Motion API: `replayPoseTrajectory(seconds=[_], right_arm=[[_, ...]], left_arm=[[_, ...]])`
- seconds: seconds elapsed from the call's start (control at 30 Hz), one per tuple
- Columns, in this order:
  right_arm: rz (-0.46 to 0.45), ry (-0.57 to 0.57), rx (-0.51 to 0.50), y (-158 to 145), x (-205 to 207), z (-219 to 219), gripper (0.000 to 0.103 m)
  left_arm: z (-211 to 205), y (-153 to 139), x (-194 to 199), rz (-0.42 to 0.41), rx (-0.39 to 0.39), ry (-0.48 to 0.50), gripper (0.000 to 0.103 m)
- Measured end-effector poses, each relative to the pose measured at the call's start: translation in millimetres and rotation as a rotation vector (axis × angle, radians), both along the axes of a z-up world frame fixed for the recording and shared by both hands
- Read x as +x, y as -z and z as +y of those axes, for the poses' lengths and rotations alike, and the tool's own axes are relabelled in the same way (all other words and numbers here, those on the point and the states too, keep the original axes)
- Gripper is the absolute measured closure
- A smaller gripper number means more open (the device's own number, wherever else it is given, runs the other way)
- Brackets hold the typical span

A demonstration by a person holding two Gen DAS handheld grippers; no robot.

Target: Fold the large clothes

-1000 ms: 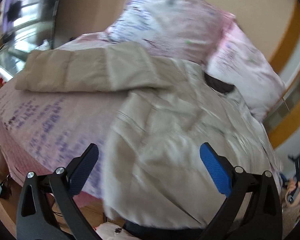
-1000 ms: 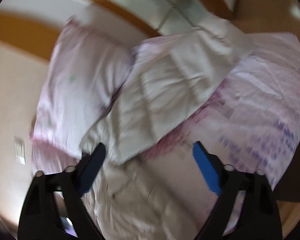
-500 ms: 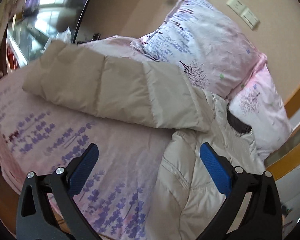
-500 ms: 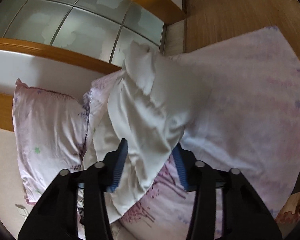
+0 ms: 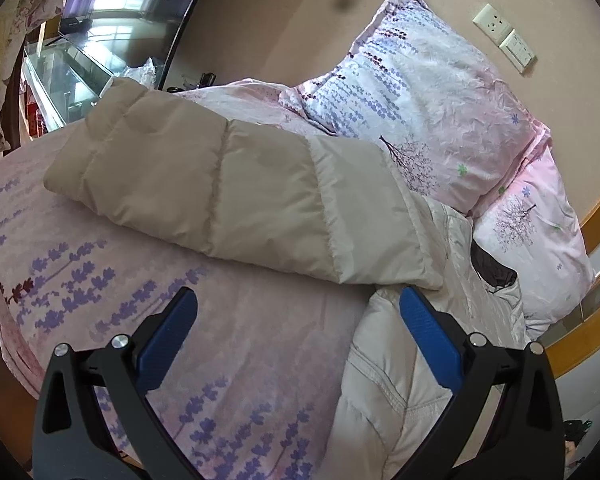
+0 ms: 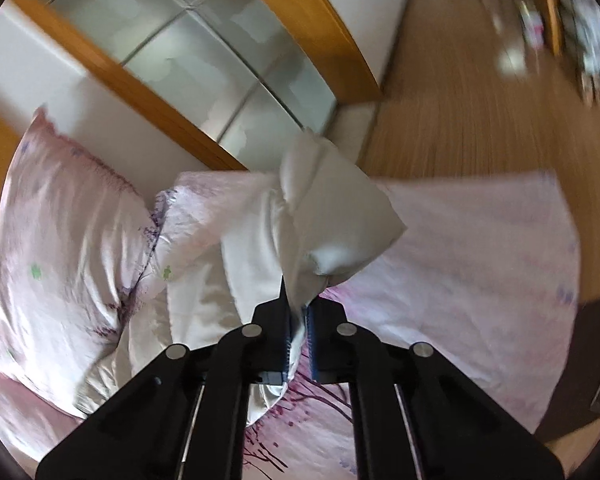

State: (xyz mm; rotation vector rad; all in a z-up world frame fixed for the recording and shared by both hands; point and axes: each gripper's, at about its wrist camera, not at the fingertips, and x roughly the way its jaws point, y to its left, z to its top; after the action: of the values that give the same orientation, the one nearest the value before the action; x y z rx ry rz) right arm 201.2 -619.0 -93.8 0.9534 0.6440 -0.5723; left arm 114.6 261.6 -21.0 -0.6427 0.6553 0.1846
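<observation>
1. The jacket [image 5: 400, 360] is a puffy cream one lying across the bed [image 5: 100, 280], up near the pillows [image 5: 420, 92]. One sleeve [image 5: 220, 184] lies stretched out flat over the bedspread in the left view.
2. The right tool [image 6: 299, 320] is clamped tight on a bunched bit of the other sleeve [image 6: 332, 220], which sticks up off the bed past the tips. The view is blurry, so I can't say exactly which edge it has.
3. My take on the step: bring that sleeve in across the body of the jacket. Carry it low and slowly, because padded fabric likes to spring back and drag the rest along.
4. Lay it flat before letting go, otherwise it'll puff up into a lump.
5. The left tool [image 5: 296, 320] is spread wide with nothing in it, hovering above the bedspread just beside the jacket's body.
6. Good spot for it, honestly: I'd press down on the body there to pin it.
</observation>
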Motion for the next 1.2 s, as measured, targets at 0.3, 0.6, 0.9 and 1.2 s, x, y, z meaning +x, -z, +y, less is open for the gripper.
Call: replayPoseTrajectory(seconds=[0.3, 0.6, 0.9, 1.2], right_arm=[[-0.194, -0.249, -0.421, -132, 44, 108, 0.098], [-0.386, -0.643, -0.479, -193, 84, 253, 0.098], [-0.320, -0.995, -0.428, -156, 119, 377, 0.098], [-0.098, -1.187, -0.482, -90, 121, 476, 0.098]], left_arm=[[10, 3, 4, -0.004, -0.030, -0.011, 0.002], [13, -2, 3, -0.012, -0.005, -0.008, 0.002], [16, -3, -2, -0.016, 0.007, -0.010, 0.002], [-5, -17, -2, -0.062, 0.156, 0.045, 0.002]])
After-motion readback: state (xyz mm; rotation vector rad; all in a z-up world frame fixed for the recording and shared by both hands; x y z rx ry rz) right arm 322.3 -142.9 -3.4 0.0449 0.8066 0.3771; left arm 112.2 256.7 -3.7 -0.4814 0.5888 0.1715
